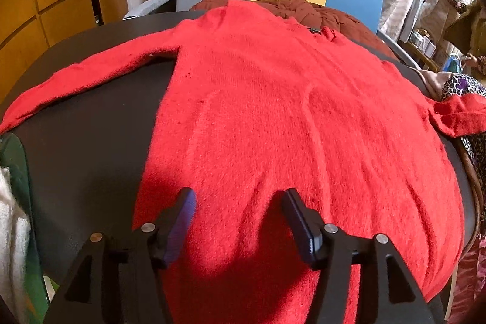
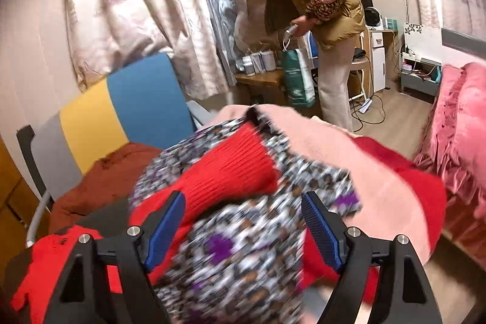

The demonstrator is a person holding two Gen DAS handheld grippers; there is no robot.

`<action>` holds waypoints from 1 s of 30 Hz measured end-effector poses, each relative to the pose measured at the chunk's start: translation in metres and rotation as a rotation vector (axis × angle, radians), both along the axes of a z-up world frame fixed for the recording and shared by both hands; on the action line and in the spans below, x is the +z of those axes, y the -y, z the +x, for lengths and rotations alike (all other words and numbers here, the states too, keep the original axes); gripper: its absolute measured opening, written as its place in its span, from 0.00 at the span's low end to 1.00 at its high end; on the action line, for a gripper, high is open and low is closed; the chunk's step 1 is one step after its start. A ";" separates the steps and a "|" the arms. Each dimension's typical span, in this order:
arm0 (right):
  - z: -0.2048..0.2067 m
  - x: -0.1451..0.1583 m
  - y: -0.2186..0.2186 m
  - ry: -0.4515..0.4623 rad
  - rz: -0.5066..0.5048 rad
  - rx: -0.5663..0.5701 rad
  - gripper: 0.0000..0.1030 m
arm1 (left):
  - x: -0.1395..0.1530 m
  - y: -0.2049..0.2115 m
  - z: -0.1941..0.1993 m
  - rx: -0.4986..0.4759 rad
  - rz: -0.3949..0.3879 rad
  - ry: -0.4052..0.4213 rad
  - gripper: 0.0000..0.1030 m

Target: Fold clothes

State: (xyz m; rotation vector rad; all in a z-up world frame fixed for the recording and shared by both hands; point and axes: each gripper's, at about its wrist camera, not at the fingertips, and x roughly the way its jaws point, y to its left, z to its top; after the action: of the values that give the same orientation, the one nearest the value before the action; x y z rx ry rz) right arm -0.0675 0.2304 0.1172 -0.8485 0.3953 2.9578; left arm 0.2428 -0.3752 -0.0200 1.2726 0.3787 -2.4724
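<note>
Red knit sweater (image 1: 273, 123): spread flat on the dark table (image 1: 91, 141), body ahead of and under the left gripper (image 1: 238, 196), fingers spread, nothing pinched. Left sleeve (image 1: 91, 75) stretched beyond the left finger. Right cuff (image 2: 231, 169) on the leopard-print garment (image 2: 243, 263), just ahead of the right gripper (image 2: 243, 202); fingers spread, pinching nothing. Beyond: pink garment (image 2: 349, 160), striped chair back (image 2: 121, 108).

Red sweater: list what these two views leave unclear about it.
- Left wrist: the hem of the sweater is hidden behind the open left gripper.
- Left wrist: right sleeve runs off the table.
- Right wrist: motion blur; cuff contact with right gripper unclear.
</note>
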 end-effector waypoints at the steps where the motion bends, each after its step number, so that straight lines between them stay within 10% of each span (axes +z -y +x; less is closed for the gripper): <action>1: -0.011 0.000 -0.005 0.013 -0.005 0.009 0.80 | 0.000 -0.001 -0.001 0.003 -0.003 0.001 0.61; 7: -0.050 -0.004 -0.031 0.084 -0.046 0.069 0.79 | 0.000 -0.001 -0.004 0.024 -0.003 0.013 0.62; 8: -0.052 -0.006 -0.029 0.101 -0.023 0.083 0.72 | 0.000 -0.001 -0.004 0.025 -0.003 0.013 0.62; 10: -0.058 -0.009 -0.023 0.145 0.038 0.097 0.13 | 0.000 -0.001 -0.004 0.026 -0.001 0.011 0.62; 11: -0.056 -0.012 -0.019 0.175 0.080 0.099 0.10 | 0.000 -0.001 -0.004 0.026 -0.001 0.011 0.62; 20: 0.008 0.035 0.024 0.151 0.055 0.260 0.10 | 0.000 0.003 -0.005 0.020 0.030 -0.004 0.63; 30: 0.033 0.070 0.200 0.084 -0.166 0.595 0.08 | 0.000 0.007 0.004 -0.018 0.067 -0.054 0.63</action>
State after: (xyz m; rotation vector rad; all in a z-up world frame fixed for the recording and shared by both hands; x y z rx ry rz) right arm -0.0342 0.0299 0.1875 -1.3051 0.4567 3.4362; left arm 0.2463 -0.3822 -0.0202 1.2421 0.4693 -2.5329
